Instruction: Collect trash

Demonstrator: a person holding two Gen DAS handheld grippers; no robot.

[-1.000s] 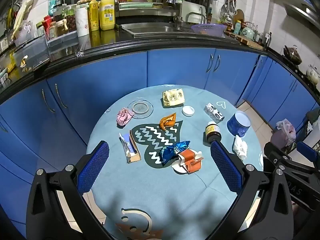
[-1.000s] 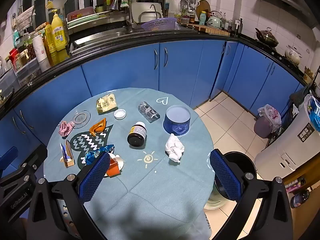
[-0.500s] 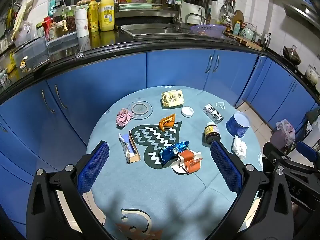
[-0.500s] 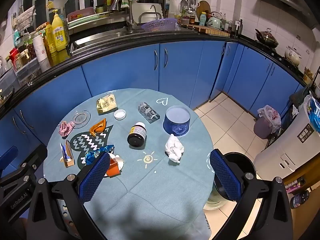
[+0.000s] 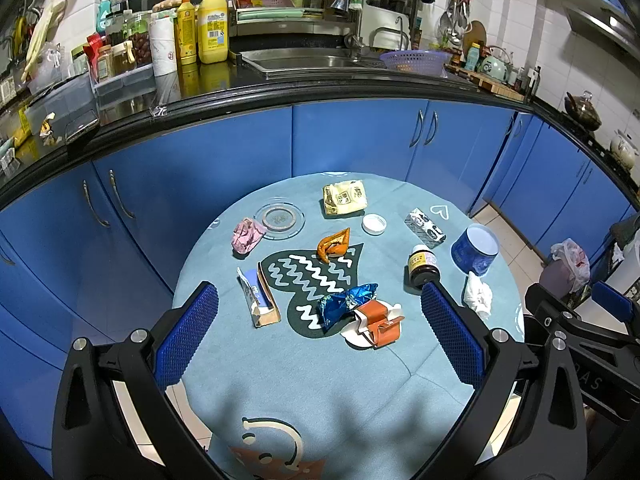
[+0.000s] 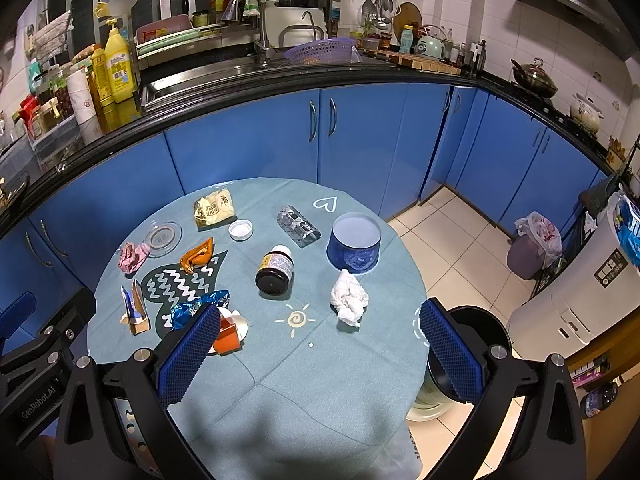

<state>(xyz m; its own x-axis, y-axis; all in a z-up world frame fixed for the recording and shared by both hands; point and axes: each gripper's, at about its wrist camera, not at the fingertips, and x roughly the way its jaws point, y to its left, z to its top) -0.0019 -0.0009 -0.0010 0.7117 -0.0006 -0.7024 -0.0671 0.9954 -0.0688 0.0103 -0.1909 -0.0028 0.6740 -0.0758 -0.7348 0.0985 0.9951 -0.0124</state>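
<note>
Little has shifted in the past second: both tools hold nearly the same high hover, the left wrist view edging a touch nearer the round teal-clothed surface (image 5: 224, 364).

The left tool (image 5: 320, 336) and the right tool (image 6: 320, 348) both gape wide, empty, well above the cloth. By the look of it, collection has not begun: every scrap lies on the surface, and the black round bin (image 6: 476, 332), lower right of the right wrist frame just beside the surface's edge, shows nothing inside from here.

Counted at centre frame in the left wrist view:
- one crumpled pink wrapper (image 5: 246, 234)
- one yellow snack bag (image 5: 344, 199)
- one orange twisted wrapper (image 5: 334, 243)
- one shiny blue foil wrapper (image 5: 344, 306)
- one torn small carton (image 5: 260, 294)
- one orange paper box on a white disc (image 5: 378, 322)
- one silver printed packet (image 5: 425, 229)
- one white crumpled tissue (image 6: 349, 297), lying nearest the bin

Also on the cloth are one clear glass coaster (image 5: 279, 220), one white cap (image 5: 374, 224), one dark brown bottle (image 6: 275, 267) and one blue round tin (image 6: 355, 243); whether these count as trash cannot be told.
</note>
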